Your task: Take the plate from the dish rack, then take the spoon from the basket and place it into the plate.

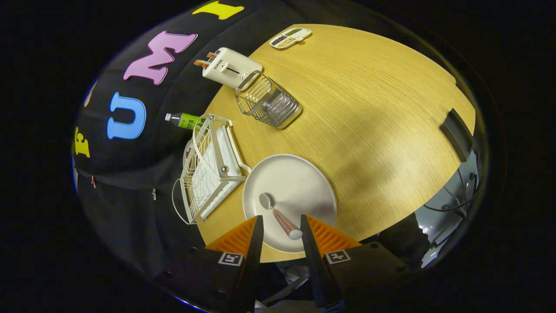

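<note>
Gripper view: the claw (pixel 280 226) looks down from above onto a round wooden table (pixel 373 113). Its two fingers are spread apart and grip nothing.

Just ahead of the fingers, and partly between their tips, a round white plate (pixel 299 182) lies flat on the table. A spoon (pixel 280 215) rests in the plate: its bowl points away from the claw, and its striped handle runs back toward the gap between the fingers, touching neither of them.

Ahead and to the left of the claw, just beside the plate, stands a white wire dish rack (pixel 208 174) at the table's edge. Behind the rack, a plastic bottle (pixel 184 120) with a green label lies on its side.

Farther ahead, beyond the plate, sits a metal wire basket (pixel 268 101). Beyond it is a white toaster (pixel 226 67) with two slices sticking out. Farthest from the claw, a small divided tray (pixel 290 38) holds dark and greenish fillings.
</note>
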Tool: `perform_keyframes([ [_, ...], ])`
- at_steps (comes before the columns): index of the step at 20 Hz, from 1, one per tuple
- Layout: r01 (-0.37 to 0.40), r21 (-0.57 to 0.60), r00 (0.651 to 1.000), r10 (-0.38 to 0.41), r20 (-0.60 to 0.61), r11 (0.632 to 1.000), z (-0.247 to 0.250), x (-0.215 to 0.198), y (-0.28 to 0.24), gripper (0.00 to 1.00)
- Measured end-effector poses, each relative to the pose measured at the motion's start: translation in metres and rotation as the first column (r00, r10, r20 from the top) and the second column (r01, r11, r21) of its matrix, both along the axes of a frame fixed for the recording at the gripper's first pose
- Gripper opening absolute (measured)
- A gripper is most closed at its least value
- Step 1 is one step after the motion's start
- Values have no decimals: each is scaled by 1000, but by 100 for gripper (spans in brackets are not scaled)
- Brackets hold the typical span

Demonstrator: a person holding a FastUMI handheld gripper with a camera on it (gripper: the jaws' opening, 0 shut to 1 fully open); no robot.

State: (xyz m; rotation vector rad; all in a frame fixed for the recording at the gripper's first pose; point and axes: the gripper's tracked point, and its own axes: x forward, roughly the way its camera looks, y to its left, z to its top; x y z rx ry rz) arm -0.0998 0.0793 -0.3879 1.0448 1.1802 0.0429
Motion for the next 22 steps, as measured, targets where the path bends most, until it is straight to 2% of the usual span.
perform_keyframes([
  [1,-7,-4,1000,7,-4,1000,-2,0,0,63],
  [4,-11,-15,1000,11,-14,1000,-4,-4,-4,83],
  [6,-3,-23,1000,3,-12,1000,-3,-2,-9,88],
  [8,1,-41,1000,-1,7,999,1,3,-15,98],
  [16,15,-58,996,-10,90,998,24,14,-22,98],
  [20,-65,-147,977,93,191,987,47,30,-14,97],
  [22,-71,-194,958,122,262,978,72,47,-13,98],
])
